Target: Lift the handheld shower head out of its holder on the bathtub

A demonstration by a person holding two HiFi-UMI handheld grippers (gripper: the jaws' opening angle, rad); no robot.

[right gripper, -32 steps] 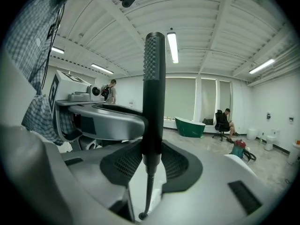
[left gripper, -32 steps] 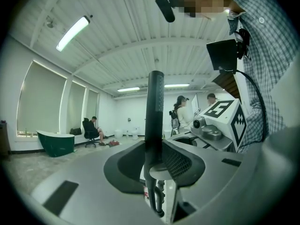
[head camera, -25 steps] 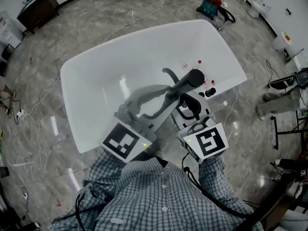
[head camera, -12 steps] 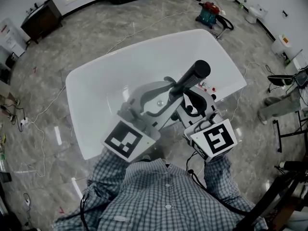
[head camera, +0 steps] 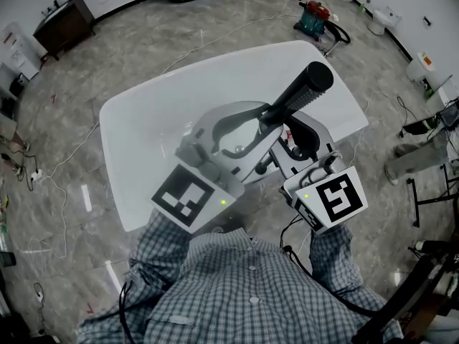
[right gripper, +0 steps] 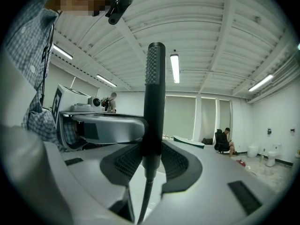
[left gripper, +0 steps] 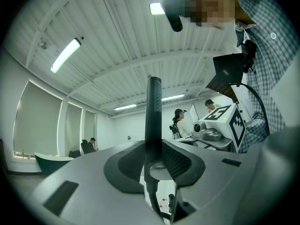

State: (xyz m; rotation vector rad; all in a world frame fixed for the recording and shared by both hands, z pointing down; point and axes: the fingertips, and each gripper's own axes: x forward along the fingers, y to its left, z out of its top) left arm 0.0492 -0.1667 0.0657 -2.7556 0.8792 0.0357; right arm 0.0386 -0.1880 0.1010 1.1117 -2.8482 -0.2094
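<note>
Both tongs, left (head camera: 264,119) and right (head camera: 287,136), have risen with the handheld shower head (head camera: 305,90). Each is clamped on its dark handle, above the bathtub's (head camera: 143,120) far right. If the hands drift apart, the handle could twist or the hose (left gripper: 152,203) snag, I judge. Only the gripper views show hose and pads (left gripper: 179,161). The head view alone shows the tub.

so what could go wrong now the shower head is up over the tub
The left tool and right tool both clamp the shower head low on its handle, near the hose end, so the long top could tip or slip. The hose hangs below and may tug or snag. A drop would hit the bathtub.
</note>
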